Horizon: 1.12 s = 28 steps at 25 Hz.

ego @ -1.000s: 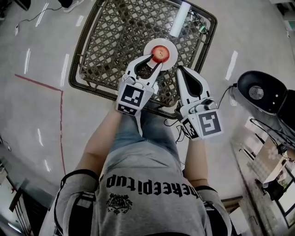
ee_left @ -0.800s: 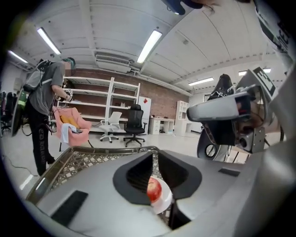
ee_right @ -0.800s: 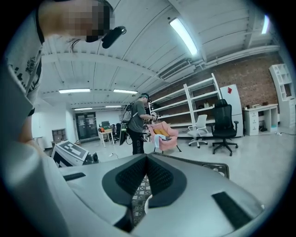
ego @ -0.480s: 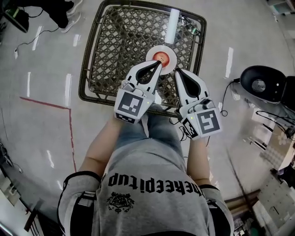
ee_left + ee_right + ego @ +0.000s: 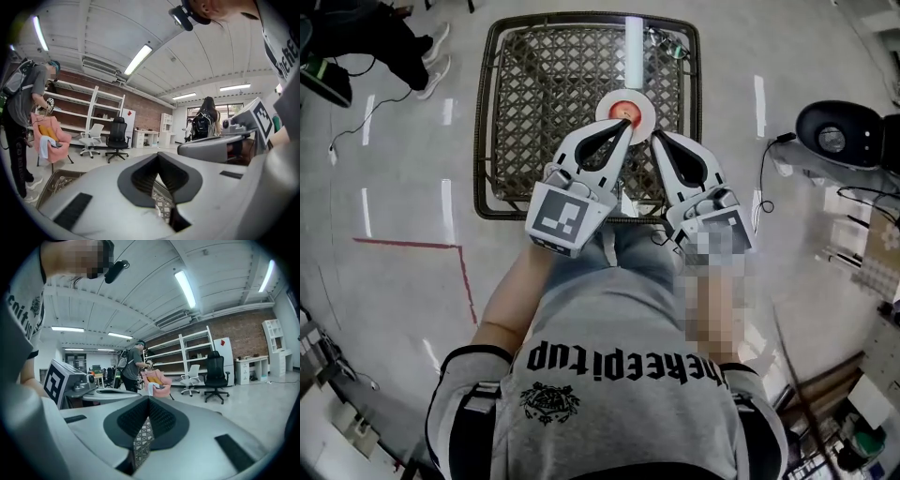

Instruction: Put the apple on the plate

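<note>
**Head view.** Looks steeply down on a wicker table point(image 5: 534, 94). Catches the left gripper point(image 5: 625, 126) with jaws pressed together and empty, tips overlapping the near rim of the plate point(image 5: 646, 103) in the picture; cannot tell touching from hovering. Shows the right gripper point(image 5: 654, 138) just beside it, likewise closed tip to tip on nothing. Places the apple point(image 5: 622, 109) on the plate, right of the table's middle and about halfway between its near and far edges. Adds a white tube point(image 5: 633, 42) lying from the plate toward the far edge. Loses the table's near edge behind both grippers, and the right gripper's marker cube under a blurred patch. Takes in a red tape line point(image 5: 412, 246) on the floor at left and a black rounded object point(image 5: 830, 139) at right, too cut off to name.

**Left gripper view.** Looks along dark pads point(image 5: 140, 178) meeting at the front with nothing gripped, only a sliver of wicker visible in the slot behind them. Hides apple and plate below the grey gripper body. Picks out the right gripper alongside at right, a person point(image 5: 21, 98) beside a pink chair point(image 5: 49, 136) at left, and a black office chair point(image 5: 117, 138) farther back.

**Right gripper view.** Finds the pads point(image 5: 164, 418) touching at the tip, holding nothing, with a narrow wedge of wicker below the join. Again hides apple and plate under the body. Shows the left gripper alongside at left, with the person and pink chair beyond it.
</note>
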### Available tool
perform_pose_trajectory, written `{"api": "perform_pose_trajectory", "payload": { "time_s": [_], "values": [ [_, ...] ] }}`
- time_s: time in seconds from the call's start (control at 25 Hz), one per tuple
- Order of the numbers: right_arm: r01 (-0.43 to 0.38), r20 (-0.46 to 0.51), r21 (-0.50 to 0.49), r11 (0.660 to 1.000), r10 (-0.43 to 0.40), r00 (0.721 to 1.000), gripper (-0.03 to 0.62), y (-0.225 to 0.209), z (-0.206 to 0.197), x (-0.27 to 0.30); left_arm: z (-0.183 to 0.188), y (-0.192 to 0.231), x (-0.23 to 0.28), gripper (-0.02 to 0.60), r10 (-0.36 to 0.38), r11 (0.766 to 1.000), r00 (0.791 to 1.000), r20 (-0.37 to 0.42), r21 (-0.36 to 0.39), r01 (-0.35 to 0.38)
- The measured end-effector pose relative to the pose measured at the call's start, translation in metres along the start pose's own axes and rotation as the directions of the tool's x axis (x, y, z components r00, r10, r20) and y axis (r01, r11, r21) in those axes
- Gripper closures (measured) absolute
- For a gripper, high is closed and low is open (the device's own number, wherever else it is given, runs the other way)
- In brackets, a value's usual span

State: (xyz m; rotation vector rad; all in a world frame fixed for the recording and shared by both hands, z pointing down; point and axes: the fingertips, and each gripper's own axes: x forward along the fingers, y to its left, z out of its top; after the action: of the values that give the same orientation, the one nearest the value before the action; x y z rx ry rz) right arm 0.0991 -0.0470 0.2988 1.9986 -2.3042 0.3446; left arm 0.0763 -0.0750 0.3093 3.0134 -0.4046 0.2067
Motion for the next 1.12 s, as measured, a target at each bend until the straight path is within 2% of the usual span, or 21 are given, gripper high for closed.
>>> {"api": "perform_pose_trajectory", "payload": {
  "time_s": [0.16,0.52,0.88,1.12],
  "values": [
    [0.037,0.015,-0.006,0.999,-0.037,0.999,0.585,0.001,-0.015,0.004,-0.010,0.001,-0.001,0.560,-0.048,0.999,0.999,-0.001,-0.009,0.048],
    [0.102,0.051,0.010,0.995,-0.103,0.993,0.586,0.015,0.001,0.018,0.007,0.017,-0.010,0.560,-0.127,0.991,0.992,0.010,0.028,0.127],
    [0.152,0.080,0.026,0.988,-0.153,0.985,0.586,0.027,-0.006,0.010,-0.001,0.014,-0.023,0.560,-0.167,0.984,0.985,0.043,0.070,0.164],
    [0.172,0.095,0.028,0.985,-0.174,0.980,0.586,0.041,0.003,0.015,0.005,0.020,-0.035,0.560,-0.184,0.982,0.982,0.050,0.062,0.181]
  ]
}}
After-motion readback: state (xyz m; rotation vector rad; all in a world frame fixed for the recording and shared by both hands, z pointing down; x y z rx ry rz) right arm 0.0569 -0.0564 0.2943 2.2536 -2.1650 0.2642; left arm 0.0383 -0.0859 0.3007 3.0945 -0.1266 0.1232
